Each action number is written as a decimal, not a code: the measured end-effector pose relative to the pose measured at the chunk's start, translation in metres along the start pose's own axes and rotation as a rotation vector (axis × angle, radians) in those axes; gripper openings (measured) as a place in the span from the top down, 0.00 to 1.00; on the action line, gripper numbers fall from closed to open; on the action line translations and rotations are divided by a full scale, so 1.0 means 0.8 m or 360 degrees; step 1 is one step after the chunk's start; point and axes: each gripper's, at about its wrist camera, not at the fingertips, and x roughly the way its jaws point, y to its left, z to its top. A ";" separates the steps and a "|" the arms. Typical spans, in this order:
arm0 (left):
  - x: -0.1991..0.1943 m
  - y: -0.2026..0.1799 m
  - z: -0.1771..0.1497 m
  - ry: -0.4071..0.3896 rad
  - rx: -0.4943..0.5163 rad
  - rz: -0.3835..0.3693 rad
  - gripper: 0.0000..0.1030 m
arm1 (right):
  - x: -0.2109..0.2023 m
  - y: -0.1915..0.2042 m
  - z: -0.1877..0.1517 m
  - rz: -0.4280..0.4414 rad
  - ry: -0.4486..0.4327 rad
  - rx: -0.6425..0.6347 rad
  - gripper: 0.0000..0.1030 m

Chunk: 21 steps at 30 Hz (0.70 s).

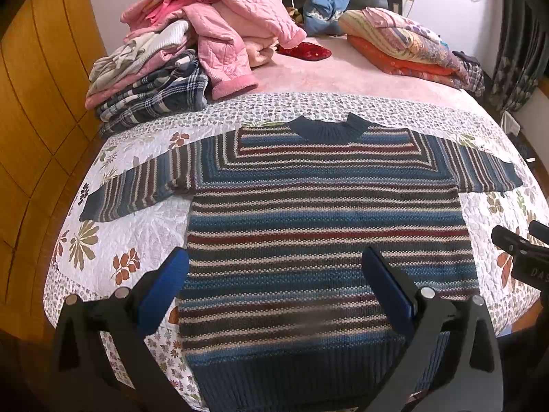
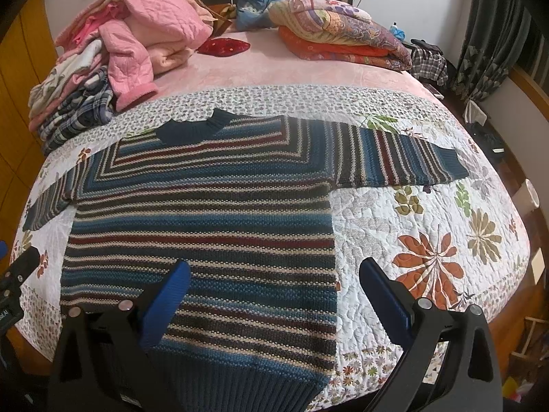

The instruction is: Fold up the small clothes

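Your striped sweater (image 1: 326, 226) lies flat, face up, across the floral quilt (image 1: 113, 240) on the bed, filling the centre of the left wrist view and the centre-left of the right wrist view. Both sleeves are spread sideways and the dark collar (image 1: 327, 128) points toward the top of the frame. Its ribbed hem runs along the bottom edge, close to the near edge of the bed.

Your left hand-held gripper (image 1: 274, 292) hangs over the lower body of the sweater, jaws wide, holding nothing. Your right hand-held gripper (image 2: 274, 295) is also spread wide and empty, straddling the sweater's right side edge.

Bare quilt lies lower right in the right wrist view. A pile of clothes (image 1: 178, 55) crowds the upper left; folded quilts (image 1: 405, 44) sit upper right.

Lettering on the black part at the right edge of the left wrist view is only partly readable.
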 end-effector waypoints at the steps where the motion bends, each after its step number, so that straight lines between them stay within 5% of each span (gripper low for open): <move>1: -0.001 0.001 0.001 -0.0002 0.0000 0.0002 0.03 | 0.000 0.000 0.000 -0.0001 -0.0002 0.0001 0.04; 21: -0.003 0.003 0.003 -0.0007 0.0010 0.0010 0.03 | -0.003 0.002 0.000 -0.0021 -0.0033 -0.0017 0.04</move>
